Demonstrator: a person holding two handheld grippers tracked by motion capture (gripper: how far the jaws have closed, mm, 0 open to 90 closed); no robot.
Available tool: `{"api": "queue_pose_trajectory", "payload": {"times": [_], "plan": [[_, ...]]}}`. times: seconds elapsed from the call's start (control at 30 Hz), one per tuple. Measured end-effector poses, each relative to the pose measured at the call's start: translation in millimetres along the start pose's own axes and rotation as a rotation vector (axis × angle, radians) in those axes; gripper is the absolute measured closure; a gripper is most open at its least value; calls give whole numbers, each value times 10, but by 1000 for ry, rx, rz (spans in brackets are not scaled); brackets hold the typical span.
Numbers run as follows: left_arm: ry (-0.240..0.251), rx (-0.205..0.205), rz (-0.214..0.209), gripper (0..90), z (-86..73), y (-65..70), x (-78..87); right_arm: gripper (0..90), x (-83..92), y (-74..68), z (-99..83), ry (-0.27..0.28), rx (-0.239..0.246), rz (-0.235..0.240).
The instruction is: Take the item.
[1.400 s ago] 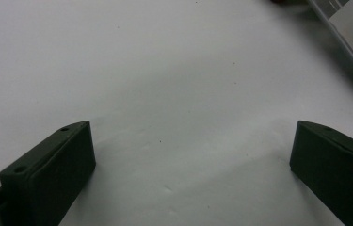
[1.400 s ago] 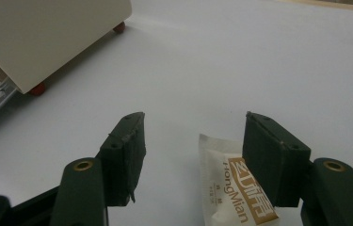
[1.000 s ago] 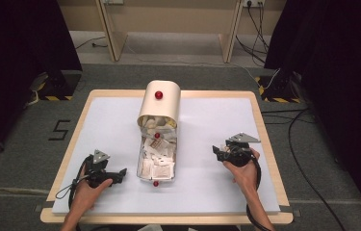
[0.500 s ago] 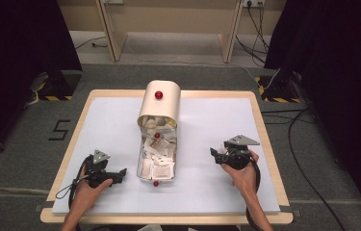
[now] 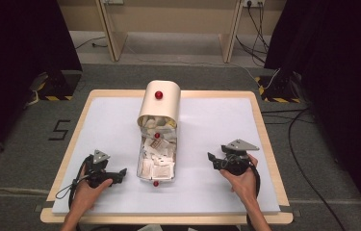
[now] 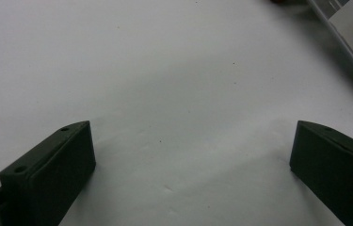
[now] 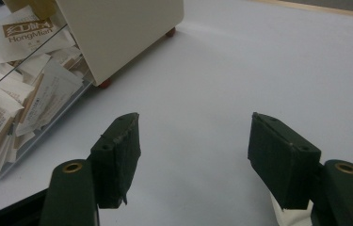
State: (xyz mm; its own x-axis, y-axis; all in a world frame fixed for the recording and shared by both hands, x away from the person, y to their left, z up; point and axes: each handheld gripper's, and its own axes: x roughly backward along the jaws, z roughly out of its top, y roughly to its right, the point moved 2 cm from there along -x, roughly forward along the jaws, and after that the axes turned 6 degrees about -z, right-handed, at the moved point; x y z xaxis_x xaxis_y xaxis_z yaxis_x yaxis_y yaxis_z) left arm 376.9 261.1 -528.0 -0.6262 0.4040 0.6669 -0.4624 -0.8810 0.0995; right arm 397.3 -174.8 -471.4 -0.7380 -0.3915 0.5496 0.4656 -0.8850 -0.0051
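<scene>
Your left gripper (image 5: 120, 176) sits near the tabletop's (image 5: 216, 115) front-left corner, jaws wide apart over bare white surface. At centre lies the cream box (image 5: 160, 102), its clear drawer (image 5: 156, 163) pulled toward you; your right gripper's view alone shows printed sachets (image 7: 21, 33) inside. Your right gripper (image 5: 211, 160), also spread wide, has open surface around it.

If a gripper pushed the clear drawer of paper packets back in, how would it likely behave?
The clear drawer would probably slide rather than tip, lying flat and pulled out of the cream box. It is likely light, since it holds paper packets. Packets heaped near the box mouth might snag.
</scene>
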Motion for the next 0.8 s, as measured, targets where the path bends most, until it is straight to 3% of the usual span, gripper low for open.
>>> {"api": "queue_pose_trajectory", "payload": {"times": [0.8], "plan": [[0,0,1,1,0,1,0,348,162,-49,-200,-16,7,14]]}}
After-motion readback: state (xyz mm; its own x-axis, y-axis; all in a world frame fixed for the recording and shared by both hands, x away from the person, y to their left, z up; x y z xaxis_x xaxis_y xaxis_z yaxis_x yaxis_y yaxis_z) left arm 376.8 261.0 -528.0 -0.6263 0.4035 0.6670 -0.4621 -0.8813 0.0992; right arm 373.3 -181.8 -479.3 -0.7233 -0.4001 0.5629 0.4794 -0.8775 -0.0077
